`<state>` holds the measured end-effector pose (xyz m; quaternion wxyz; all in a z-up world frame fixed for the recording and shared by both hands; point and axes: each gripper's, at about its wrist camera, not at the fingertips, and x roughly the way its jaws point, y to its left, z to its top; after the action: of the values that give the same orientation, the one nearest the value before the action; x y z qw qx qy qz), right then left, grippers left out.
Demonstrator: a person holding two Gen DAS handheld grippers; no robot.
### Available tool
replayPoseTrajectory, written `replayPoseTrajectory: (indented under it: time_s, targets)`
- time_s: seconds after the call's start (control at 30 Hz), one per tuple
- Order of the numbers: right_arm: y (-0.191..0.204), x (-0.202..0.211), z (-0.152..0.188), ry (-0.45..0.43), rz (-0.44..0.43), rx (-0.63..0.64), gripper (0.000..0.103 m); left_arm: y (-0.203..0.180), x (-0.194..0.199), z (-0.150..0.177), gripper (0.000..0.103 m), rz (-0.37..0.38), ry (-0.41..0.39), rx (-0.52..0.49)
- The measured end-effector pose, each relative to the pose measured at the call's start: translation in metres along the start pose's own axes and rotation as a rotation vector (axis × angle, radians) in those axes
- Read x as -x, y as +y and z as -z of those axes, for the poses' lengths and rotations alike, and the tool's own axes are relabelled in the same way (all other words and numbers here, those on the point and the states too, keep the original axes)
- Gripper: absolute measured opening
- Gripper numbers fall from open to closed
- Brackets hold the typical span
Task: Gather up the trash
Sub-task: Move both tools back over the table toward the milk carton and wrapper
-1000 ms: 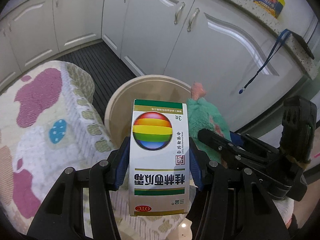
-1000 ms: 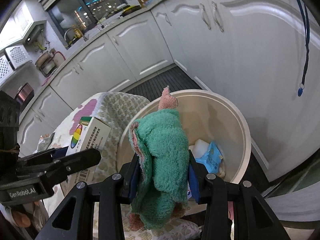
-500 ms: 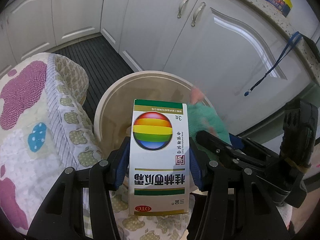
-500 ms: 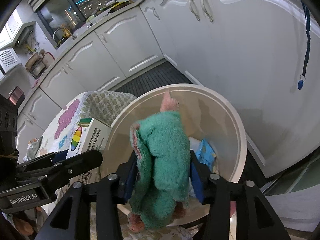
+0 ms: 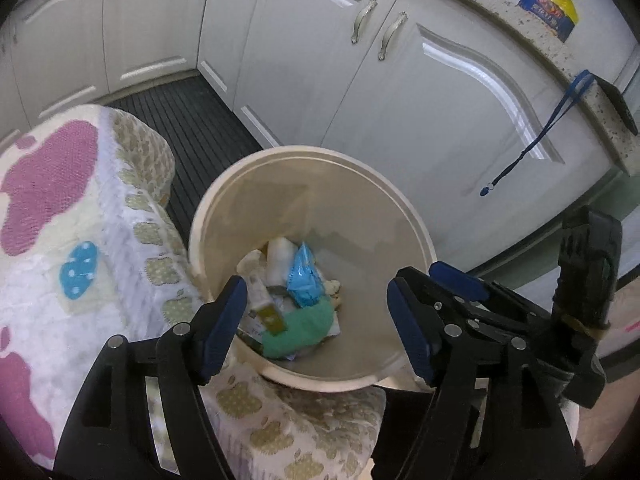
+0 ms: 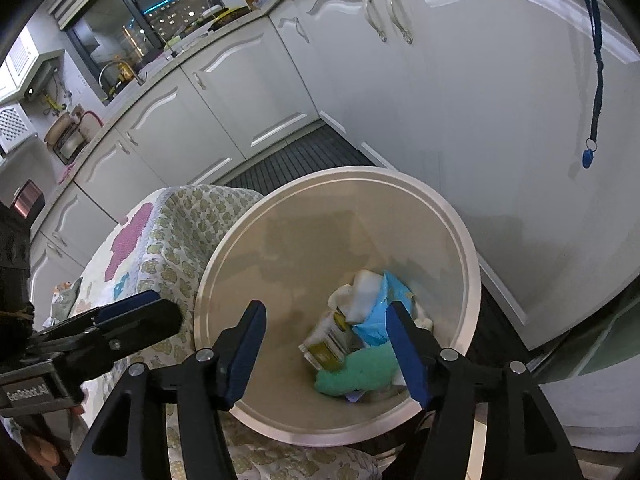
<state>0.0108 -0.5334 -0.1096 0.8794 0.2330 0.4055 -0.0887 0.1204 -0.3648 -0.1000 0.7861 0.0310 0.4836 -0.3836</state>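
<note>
A round cream trash bin (image 5: 408, 216) (image 6: 464, 236) stands on the floor beside the cloth-covered table. At its bottom lie a green cloth (image 5: 304, 330) (image 6: 360, 372), a medicine box (image 5: 266, 312) (image 6: 326, 340), a blue packet (image 5: 304, 278) (image 6: 380, 320) and white scraps. My left gripper (image 5: 316, 328) hangs over the bin, its jaws opening, with nothing between them. Over the bin's near side, my right gripper (image 6: 326, 354) is also opening and holds nothing. In the left wrist view the right gripper (image 5: 460, 284) shows at the right; in the right wrist view the left gripper (image 6: 132, 320) shows at the left.
A table with a patterned cloth (image 5: 72, 248) (image 6: 176, 232) lies left of the bin. White kitchen cabinets (image 5: 420, 92) (image 6: 440, 92) stand close behind it over a dark slatted floor mat (image 5: 192, 120). A blue lanyard (image 5: 536, 136) (image 6: 596, 92) hangs from the counter.
Both grippers opened. The medicine box dropped from the left one and the green cloth from the right one; both now lie at the bottom of the bin.
</note>
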Motion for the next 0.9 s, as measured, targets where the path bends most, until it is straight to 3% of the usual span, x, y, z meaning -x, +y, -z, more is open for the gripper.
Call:
replayPoseTrajectory:
  time_s: [0.47,0.9]
  targets:
    - [0.043,0.019,-0.004,-0.042,-0.050,0.076,0.067,0.017,0.084,0.023,0.072,-0.070,-0.140,-0.004]
    - [0.123,0.027,0.004,-0.038,-0.144,0.219,0.071,0.095,0.181,0.068,0.072,-0.159,-0.240,0.121]
